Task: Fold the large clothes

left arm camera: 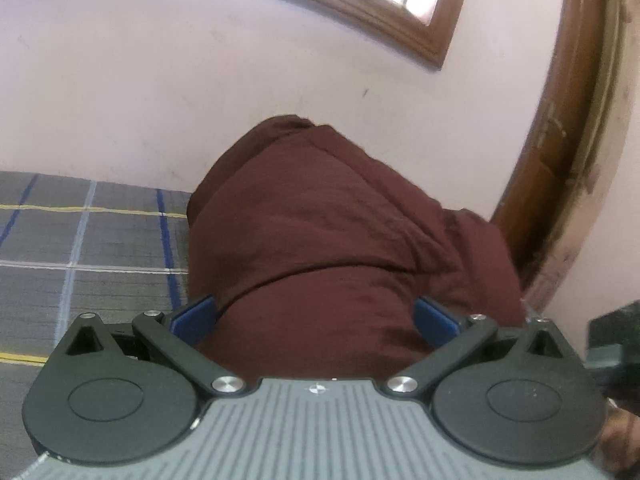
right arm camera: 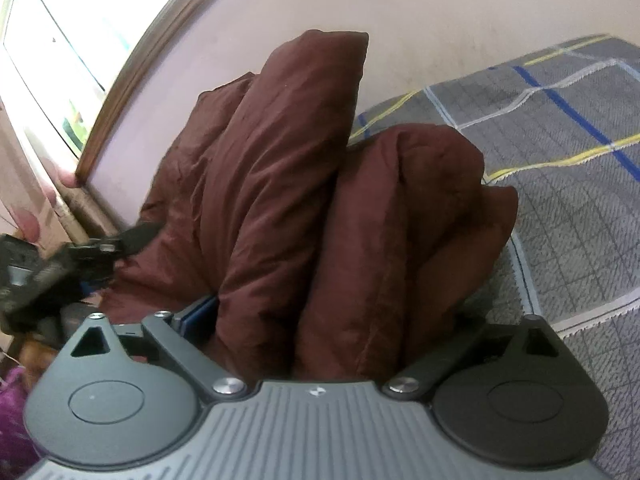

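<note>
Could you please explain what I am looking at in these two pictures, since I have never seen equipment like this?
A person holds a two-finger gripper in each hand, each carrying a fisheye camera that looks along its fingers. The dark plates and grey ribbed block at the bottom of each picture are the gripper itself.

One picture is from the left gripper, the other from the right gripper. Each has bunched folds of a maroon garment between its blue-padded fingers, lifting it over a grey checked bedcover. Whether the fingers are pressed tight is hidden by the cloth. Behind are a pale wall and a wooden-framed window.
</note>
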The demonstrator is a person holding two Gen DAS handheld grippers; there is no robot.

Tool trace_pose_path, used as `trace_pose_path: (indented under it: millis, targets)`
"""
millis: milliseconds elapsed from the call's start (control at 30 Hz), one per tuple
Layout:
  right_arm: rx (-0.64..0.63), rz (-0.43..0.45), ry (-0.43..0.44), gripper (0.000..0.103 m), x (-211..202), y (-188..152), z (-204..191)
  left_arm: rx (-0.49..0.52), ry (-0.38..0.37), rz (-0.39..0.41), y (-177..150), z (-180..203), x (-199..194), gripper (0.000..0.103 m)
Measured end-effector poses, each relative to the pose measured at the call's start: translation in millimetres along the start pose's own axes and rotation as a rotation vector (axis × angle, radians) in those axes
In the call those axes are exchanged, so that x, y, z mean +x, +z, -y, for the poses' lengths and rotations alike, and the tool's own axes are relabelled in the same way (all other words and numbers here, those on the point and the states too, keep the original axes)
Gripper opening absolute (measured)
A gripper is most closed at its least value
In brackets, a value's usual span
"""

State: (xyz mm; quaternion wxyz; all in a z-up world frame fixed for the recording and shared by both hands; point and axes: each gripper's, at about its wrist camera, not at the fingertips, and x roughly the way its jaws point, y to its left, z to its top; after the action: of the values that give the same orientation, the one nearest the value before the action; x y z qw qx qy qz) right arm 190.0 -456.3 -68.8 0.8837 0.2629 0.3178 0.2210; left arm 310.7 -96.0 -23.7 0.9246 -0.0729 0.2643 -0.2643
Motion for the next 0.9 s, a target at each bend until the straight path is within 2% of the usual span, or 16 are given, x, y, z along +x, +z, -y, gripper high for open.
trace_pose_path:
  millis: [100, 267, 367, 500, 733, 900]
  targets:
    - [0.005, 0.006, 0.006, 0.103, -1, -1, 1, 0.023, -0.024, -0.05, 0, -9, -12, 0.103]
    - [-0.002, 0.018, -0.002, 0.103, -2, -3, 1, -0.101, -0.088, -0.108, -6, -45, -16, 0.103]
    - [-0.002, 0.022, -0.004, 0.103, -3, -4, 1, -0.179, -0.163, -0.145, -9, -63, -5, 0.103]
    - [-0.004, 0.024, -0.004, 0.103, -3, -5, 1, -0.211, -0.291, -0.21, -13, -69, 19, 0.103]
    - [-0.002, 0.032, -0.015, 0.103, -4, -5, -1, -0.233, -0.368, -0.233, -15, -79, 48, 0.103]
    - [-0.005, 0.065, -0.037, 0.103, -8, -9, -6, -0.151, -0.341, -0.215, -16, -69, 51, 0.103]
